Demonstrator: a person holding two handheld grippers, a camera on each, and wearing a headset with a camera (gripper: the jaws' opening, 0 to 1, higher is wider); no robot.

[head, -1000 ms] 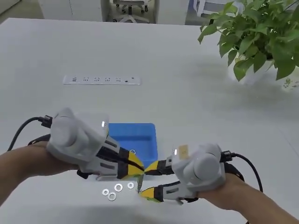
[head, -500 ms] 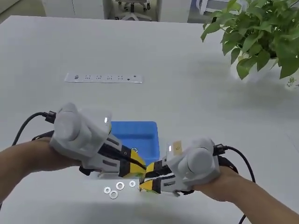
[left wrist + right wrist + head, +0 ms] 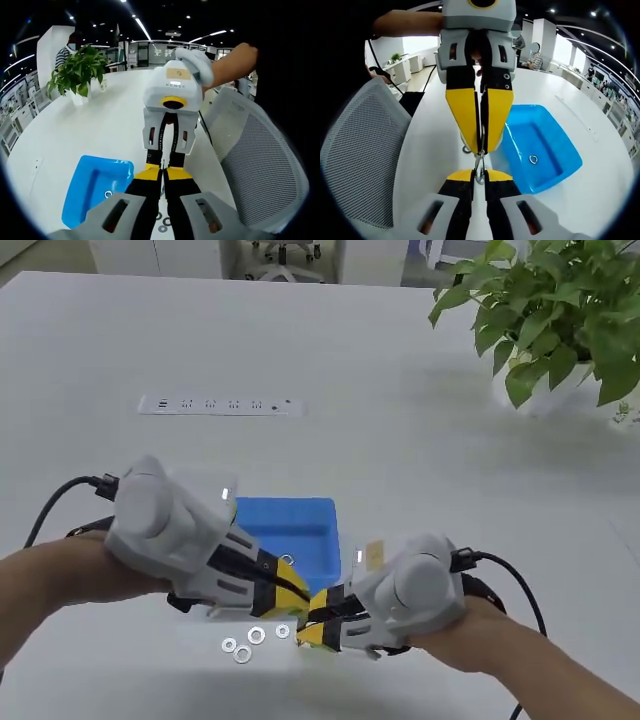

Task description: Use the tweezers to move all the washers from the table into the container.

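The blue container lies on the white table with one washer inside, also seen as a washer in the blue container. Several washers lie on the table in front of it. My left gripper is shut on thin metal tweezers, which point down. My right gripper faces it tip to tip, jaws closed around the tweezers' lower end. In the left gripper view, my left gripper meets the right one above loose washers.
A white power strip lies further back on the table. A potted plant stands at the far right. A mesh office chair sits by the table's near edge. Office chairs stand beyond the far edge.
My right gripper has moved up and left until its tips meet the left gripper's tips at the tweezers. The left gripper has barely moved.
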